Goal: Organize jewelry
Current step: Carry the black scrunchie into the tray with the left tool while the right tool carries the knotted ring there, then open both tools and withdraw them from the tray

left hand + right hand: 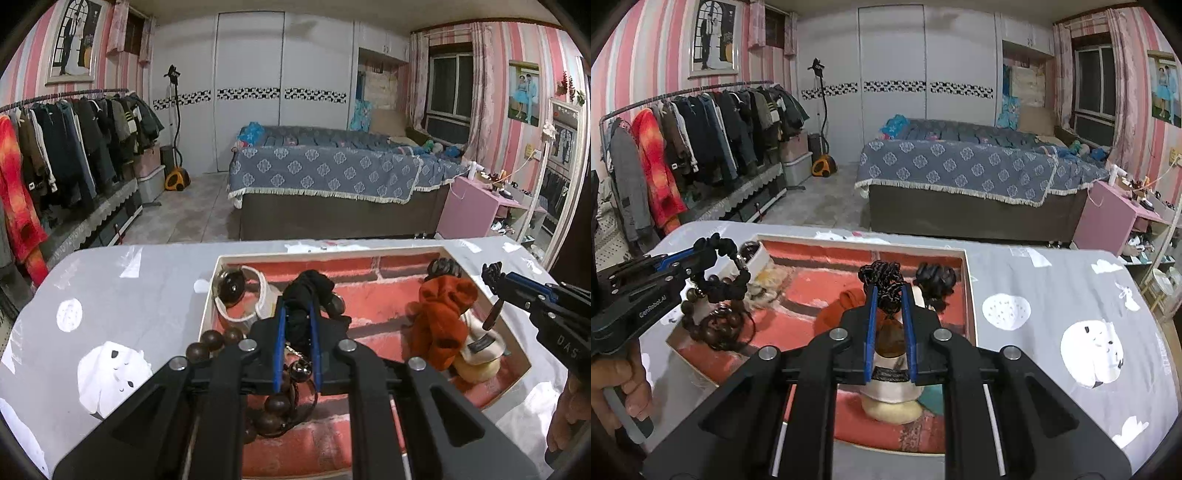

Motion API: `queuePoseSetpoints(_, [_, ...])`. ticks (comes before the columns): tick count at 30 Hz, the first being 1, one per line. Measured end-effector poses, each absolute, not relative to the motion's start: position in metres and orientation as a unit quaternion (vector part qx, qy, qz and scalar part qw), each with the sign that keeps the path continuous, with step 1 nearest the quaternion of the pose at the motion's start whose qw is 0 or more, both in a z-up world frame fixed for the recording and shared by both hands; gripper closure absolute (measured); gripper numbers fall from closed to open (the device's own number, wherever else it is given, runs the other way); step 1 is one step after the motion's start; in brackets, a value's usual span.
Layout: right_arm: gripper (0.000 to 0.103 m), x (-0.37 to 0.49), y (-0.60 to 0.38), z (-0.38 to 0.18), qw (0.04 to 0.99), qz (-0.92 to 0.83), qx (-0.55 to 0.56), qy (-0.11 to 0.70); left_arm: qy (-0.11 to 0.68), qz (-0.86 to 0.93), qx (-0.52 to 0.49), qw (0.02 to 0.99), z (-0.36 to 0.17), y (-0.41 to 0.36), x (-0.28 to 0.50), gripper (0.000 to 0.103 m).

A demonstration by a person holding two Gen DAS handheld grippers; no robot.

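On a grey-clothed desk (pixel 147 280) in a bedroom sits a brick-patterned tray (pixel 369 266). Above it, the left tool (pixel 298 314) pinches a black scrunchie (pixel 310 291) and the right tool (pixel 889 295) a black braided cord (pixel 882 275), probably for sorting.

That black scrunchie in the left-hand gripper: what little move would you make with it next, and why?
Probably lower it a little and let go. The left gripper is shut on the black scrunchie, held above the brick-patterned tray, so it seems ready to be set down. The right gripper is shut on a black cord over the same tray, so keep them apart.
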State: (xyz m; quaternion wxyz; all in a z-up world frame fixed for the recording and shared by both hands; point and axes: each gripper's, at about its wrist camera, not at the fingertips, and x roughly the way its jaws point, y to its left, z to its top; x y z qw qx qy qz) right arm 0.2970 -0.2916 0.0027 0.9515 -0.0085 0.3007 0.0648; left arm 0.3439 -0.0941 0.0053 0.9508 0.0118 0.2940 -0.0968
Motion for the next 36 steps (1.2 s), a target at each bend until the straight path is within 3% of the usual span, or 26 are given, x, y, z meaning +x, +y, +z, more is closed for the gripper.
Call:
queuePoseSetpoints(13, [0.088, 0.309, -0.294, -0.034, 0.941, 0.056, -0.011, 0.334, 0.331, -0.086, 0.013, 0.940, -0.025, -0.089, 0.357, 0.090])
queuePoseSetpoints(19, [0.082, 0.311, -0.297, -0.041, 0.940, 0.049, -0.006, 0.336, 0.344, -0.081, 0.014, 0.936, -0.035, -0.088, 0.361, 0.089])
queuePoseSetpoints(21, [0.076, 0.314, -0.300, -0.046, 0.937, 0.050, -0.001, 0.346, 0.346, -0.082, 0.015, 0.935, -0.037, -0.088, 0.361, 0.084])
queuePoseSetpoints(22, [0.076, 0.316, -0.301, -0.049, 0.935, 0.049, -0.001, 0.351, 0.344, -0.082, 0.015, 0.935, -0.037, -0.088, 0.361, 0.068])
queuePoseSetpoints(23, [0.075, 0.317, -0.301, -0.051, 0.934, 0.049, -0.002, 0.355, 0.340, -0.079, 0.015, 0.937, -0.035, -0.089, 0.360, 0.045])
queuePoseSetpoints(24, [0.073, 0.317, -0.301, -0.052, 0.933, 0.050, -0.001, 0.356, 0.331, -0.072, 0.012, 0.941, -0.032, -0.088, 0.357, 0.038])
queuePoseSetpoints(26, [0.056, 0.316, -0.301, -0.050, 0.934, 0.051, 0.002, 0.354, 0.323, -0.072, 0.006, 0.944, -0.026, -0.087, 0.354, 0.035])
queuePoseSetpoints(28, [0.047, 0.314, -0.302, -0.045, 0.936, 0.057, 0.009, 0.348, 0.319, -0.074, 0.008, 0.945, -0.023, -0.090, 0.352, 0.035])
queuePoseSetpoints(31, [0.042, 0.311, -0.301, -0.037, 0.938, 0.061, 0.009, 0.342, 0.312, -0.075, 0.012, 0.947, -0.015, -0.091, 0.347, 0.032])
queuePoseSetpoints(32, [0.039, 0.310, -0.300, -0.034, 0.938, 0.062, 0.008, 0.340, 0.310, -0.076, 0.010, 0.948, -0.012, -0.091, 0.345, 0.026])
queuePoseSetpoints(36, [0.031, 0.300, -0.302, -0.010, 0.946, 0.060, 0.012, 0.318, 0.282, -0.065, 0.016, 0.957, 0.011, -0.085, 0.328, 0.017])
